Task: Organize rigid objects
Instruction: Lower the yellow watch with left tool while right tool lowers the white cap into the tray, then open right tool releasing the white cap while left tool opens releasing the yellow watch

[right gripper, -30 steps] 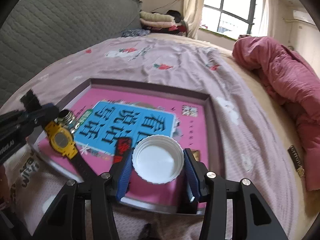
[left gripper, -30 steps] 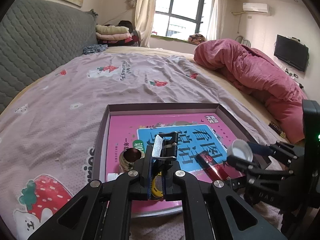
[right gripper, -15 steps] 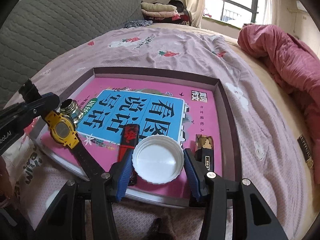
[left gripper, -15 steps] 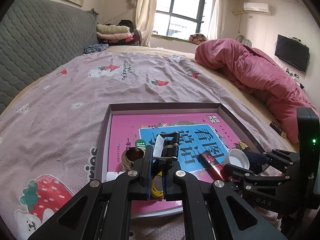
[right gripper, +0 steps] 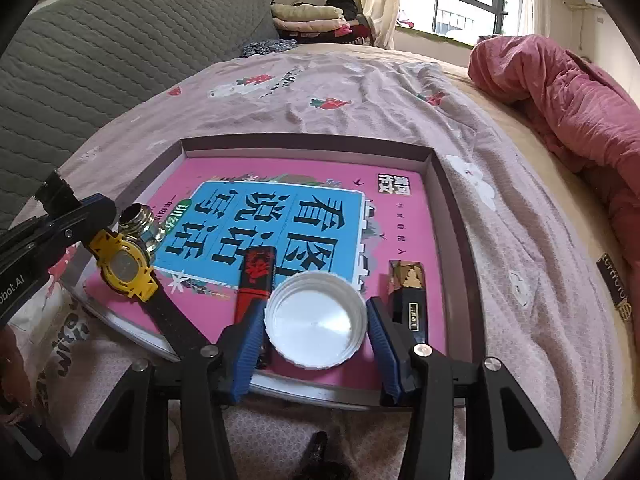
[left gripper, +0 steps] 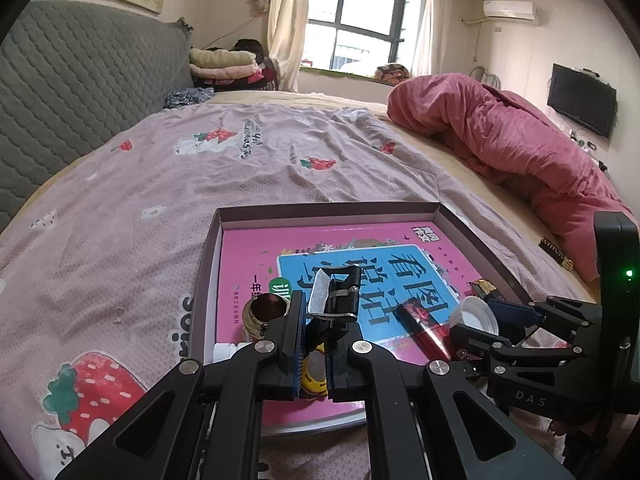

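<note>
White cap (right gripper: 316,320) pinched in right gripper (right gripper: 316,326), low over tray (right gripper: 448,184) near front rim, not yet released. Yellow watch (right gripper: 124,266) strap clamped by closed left gripper (left gripper: 314,354). Red tube (right gripper: 256,276), dark lipstick (right gripper: 408,296), metal cap (right gripper: 138,222) already in. Far half of tray free.

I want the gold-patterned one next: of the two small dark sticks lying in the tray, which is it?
The black stick with the gold-patterned end, right of the white plastic lid. The other stick, left of the lid, is black with red markings.
</note>
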Available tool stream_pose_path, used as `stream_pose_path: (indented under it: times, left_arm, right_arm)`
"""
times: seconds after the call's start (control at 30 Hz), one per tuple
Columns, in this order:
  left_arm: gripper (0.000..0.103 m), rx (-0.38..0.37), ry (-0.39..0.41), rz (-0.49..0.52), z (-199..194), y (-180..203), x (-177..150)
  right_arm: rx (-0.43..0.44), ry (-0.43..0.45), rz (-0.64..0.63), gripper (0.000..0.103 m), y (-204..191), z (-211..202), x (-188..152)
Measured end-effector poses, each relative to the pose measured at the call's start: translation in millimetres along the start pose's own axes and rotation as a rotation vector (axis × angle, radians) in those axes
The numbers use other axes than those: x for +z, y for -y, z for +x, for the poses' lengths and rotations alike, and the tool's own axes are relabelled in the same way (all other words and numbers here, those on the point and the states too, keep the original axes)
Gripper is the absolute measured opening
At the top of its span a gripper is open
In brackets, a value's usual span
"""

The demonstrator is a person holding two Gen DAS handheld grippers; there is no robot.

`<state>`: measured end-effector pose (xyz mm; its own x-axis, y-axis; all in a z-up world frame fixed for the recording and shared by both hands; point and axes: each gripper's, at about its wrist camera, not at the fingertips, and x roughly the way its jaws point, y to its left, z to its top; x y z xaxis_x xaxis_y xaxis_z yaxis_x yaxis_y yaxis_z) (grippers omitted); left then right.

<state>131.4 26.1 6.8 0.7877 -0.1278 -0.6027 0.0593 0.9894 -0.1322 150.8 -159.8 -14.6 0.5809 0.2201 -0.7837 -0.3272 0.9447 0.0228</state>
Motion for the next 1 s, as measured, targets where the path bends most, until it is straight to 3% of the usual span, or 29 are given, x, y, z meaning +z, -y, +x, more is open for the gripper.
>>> stream_pose_path:
  times: [0.73,1.0]
  left_arm:
    - [0.010,0.019,-0.026,-0.010,2,-5,-2]
    - [0.021,0.000,-0.030,-0.007,0,-2,-3]
  right_arm:
    - [-0.025,0.065,0.083,0.051,28,-35,-13]
    - [-0.013,0.082,0.099,0.051,30,-41,-16]
